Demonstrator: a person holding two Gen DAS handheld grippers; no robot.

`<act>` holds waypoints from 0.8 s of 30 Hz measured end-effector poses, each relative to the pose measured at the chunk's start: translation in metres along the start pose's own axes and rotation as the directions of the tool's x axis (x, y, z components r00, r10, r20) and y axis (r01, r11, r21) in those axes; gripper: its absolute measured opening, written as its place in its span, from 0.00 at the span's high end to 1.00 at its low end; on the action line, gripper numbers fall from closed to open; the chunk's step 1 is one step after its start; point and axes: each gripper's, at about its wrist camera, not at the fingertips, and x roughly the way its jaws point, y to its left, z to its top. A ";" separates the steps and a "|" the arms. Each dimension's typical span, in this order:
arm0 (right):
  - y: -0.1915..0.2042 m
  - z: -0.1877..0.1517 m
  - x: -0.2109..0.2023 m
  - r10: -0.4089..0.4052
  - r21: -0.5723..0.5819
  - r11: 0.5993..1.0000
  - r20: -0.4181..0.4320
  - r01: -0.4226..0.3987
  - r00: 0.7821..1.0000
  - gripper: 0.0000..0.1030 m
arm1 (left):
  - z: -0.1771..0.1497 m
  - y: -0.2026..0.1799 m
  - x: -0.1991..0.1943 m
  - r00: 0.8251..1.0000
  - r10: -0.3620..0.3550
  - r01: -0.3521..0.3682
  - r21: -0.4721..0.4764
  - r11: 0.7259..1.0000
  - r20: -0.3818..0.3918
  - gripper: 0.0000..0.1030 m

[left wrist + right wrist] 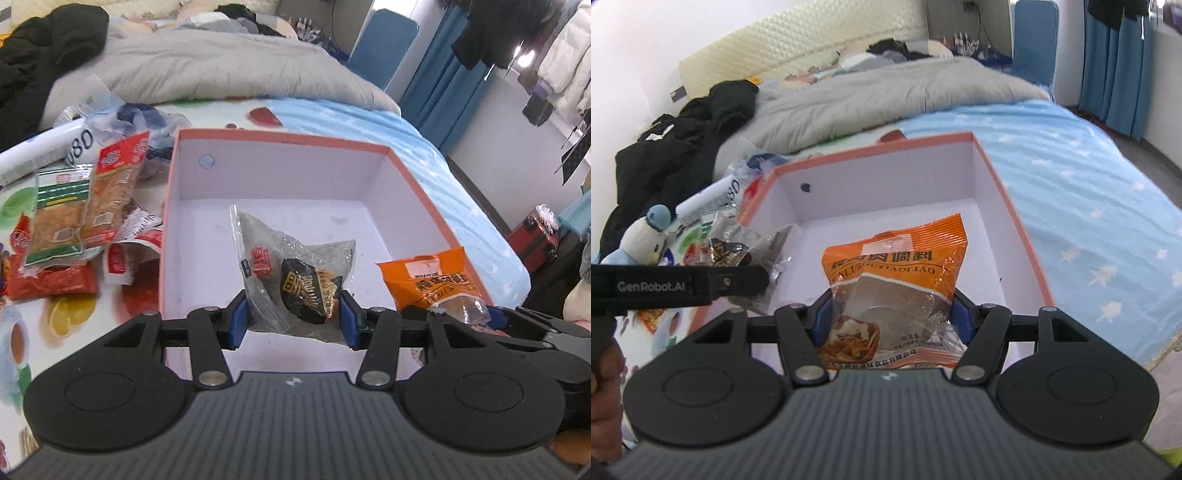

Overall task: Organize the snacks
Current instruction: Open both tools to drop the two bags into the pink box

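An open white box with a pink rim (280, 136) stands on the bed. My left gripper (293, 314) hovers over its near side, shut on a clear plastic bag (266, 236) that holds a black-and-gold snack (306, 291). In the right wrist view my right gripper (891, 314) is shut on an orange seasoning packet (897, 254), held above the right half of the box (871, 147). The same orange packet (428, 280) shows at the box's right wall in the left wrist view. The left gripper's arm and its bag (753, 251) reach in from the left.
A pile of loose snacks lies left of the box: a green packet (55, 218), an orange-red one (114, 192), and red packets (51, 284). A white tube (44, 147) and a penguin plush (642, 236) lie nearby. Behind are a grey quilt (221, 66) and black clothes (48, 44).
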 end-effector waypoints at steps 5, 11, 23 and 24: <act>-0.007 0.004 0.022 0.002 0.025 1.000 -0.033 -0.001 0.999 0.35 | 0.008 -0.001 0.013 1.000 0.001 0.000 0.039 0.999 -0.009 0.43; -0.006 0.005 0.028 -0.041 0.026 0.999 -0.056 0.043 0.998 0.18 | 0.010 0.000 -0.002 0.999 0.015 -0.017 0.065 0.998 0.030 0.28; 0.017 -0.005 -0.028 -0.007 0.037 0.999 0.016 0.007 1.000 0.18 | -0.015 0.002 -0.090 0.990 0.029 -0.037 0.059 0.998 0.139 0.28; 0.021 -0.008 -0.036 -0.002 0.034 0.999 0.027 0.001 1.000 0.18 | -0.020 0.002 -0.100 0.989 0.030 -0.039 0.055 0.998 0.146 0.28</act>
